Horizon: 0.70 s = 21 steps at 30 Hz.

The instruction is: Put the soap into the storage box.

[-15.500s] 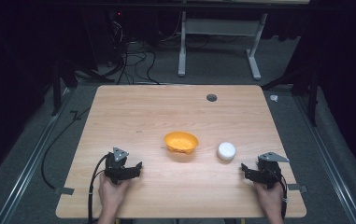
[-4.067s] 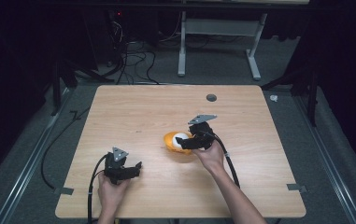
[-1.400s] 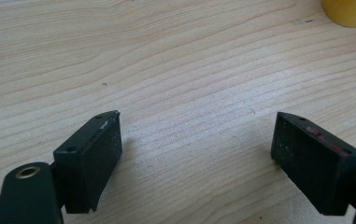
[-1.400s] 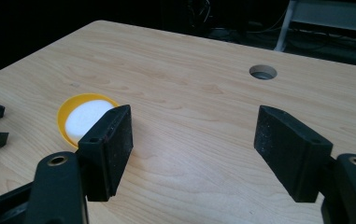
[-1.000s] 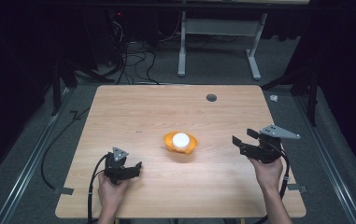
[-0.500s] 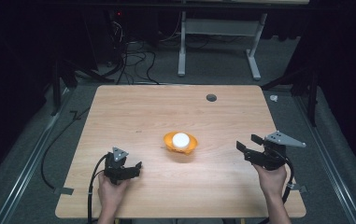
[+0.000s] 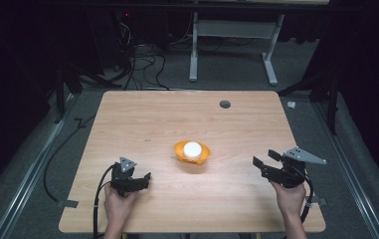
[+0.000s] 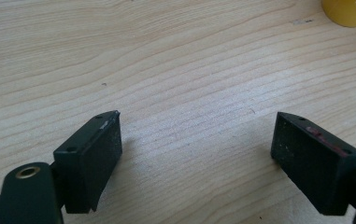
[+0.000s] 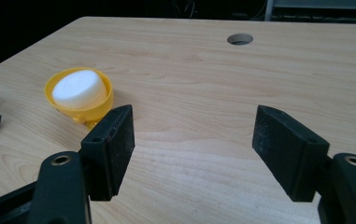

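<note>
left claw (image 7: 138, 180): jaws apart, empty, low over the surface (image 7: 142, 119) | right claw (image 7: 265, 166): jaws apart, empty, well right of bowl | white puck (image 7: 192, 148) sits inside orange bowl (image 7: 179, 151) mid-surface | risk: the light bowl looks tilted; a claw nudging its rim could tip it and spill the puck.

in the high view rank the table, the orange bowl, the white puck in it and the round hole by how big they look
1. table
2. orange bowl
3. white puck
4. round hole, though it lies farther from the camera.
</note>
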Each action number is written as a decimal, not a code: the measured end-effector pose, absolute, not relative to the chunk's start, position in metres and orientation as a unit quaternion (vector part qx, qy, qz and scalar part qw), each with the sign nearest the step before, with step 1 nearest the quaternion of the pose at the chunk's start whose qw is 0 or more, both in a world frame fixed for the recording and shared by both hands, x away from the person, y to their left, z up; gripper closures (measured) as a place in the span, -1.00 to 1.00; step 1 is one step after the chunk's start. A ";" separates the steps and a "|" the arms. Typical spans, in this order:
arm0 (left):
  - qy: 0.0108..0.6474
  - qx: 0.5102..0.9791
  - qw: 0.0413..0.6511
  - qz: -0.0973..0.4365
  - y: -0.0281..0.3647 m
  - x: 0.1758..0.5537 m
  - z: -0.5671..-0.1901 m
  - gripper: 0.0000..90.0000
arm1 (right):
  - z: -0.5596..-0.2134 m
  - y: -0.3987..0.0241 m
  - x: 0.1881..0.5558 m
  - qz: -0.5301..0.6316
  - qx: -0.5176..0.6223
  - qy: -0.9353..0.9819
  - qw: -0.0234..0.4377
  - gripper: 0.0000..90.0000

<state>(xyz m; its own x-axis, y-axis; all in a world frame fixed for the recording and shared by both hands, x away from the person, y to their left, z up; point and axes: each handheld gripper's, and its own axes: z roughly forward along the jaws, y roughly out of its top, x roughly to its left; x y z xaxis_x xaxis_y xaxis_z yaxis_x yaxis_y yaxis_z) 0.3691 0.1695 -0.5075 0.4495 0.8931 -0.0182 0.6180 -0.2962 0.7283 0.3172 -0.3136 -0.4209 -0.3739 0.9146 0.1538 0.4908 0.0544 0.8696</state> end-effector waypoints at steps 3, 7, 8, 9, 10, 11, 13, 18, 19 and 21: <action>0.485 0.780 0.341 0.201 0.170 0.369 -0.507 -0.63 | -0.424 -0.314 0.316 0.460 0.511 0.689 0.228 -0.32; 0.485 0.780 0.341 0.201 0.169 0.369 -0.507 -0.62 | -0.428 -0.313 0.314 0.458 0.510 0.691 0.228 -0.32; 0.485 0.780 0.341 0.201 0.169 0.369 -0.507 -0.62 | -0.429 -0.312 0.314 0.458 0.510 0.691 0.228 -0.31; 0.485 0.780 0.341 0.201 0.170 0.369 -0.507 -0.63 | -0.430 -0.312 0.314 0.457 0.512 0.692 0.226 -0.31; 0.485 0.780 0.341 0.201 0.170 0.369 -0.507 -0.63 | -0.430 -0.311 0.314 0.455 0.512 0.693 0.225 -0.31; 0.484 0.780 0.342 0.201 0.169 0.369 -0.507 -0.63 | -0.431 -0.310 0.314 0.454 0.511 0.694 0.227 -0.31; 0.484 0.780 0.342 0.201 0.170 0.369 -0.507 -0.62 | -0.433 -0.308 0.314 0.452 0.512 0.695 0.225 -0.31; 0.485 0.780 0.342 0.201 0.169 0.369 -0.507 -0.63 | -0.438 -0.305 0.314 0.446 0.511 0.700 0.224 -0.31; 0.484 0.780 0.342 0.201 0.170 0.369 -0.507 -0.62 | -0.440 -0.305 0.315 0.445 0.511 0.701 0.223 -0.31; 0.484 0.780 0.342 0.201 0.170 0.369 -0.507 -0.62 | -0.442 -0.303 0.315 0.442 0.510 0.704 0.223 -0.31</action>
<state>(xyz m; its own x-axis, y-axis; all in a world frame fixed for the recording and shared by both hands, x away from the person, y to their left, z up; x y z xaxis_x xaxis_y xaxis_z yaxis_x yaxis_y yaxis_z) 0.3691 0.1695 -0.5074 0.4499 0.8929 -0.0181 0.6179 -0.2966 0.7282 0.3151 -0.3032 -0.4417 -0.3805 0.9145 0.1377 0.5212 0.0890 0.8488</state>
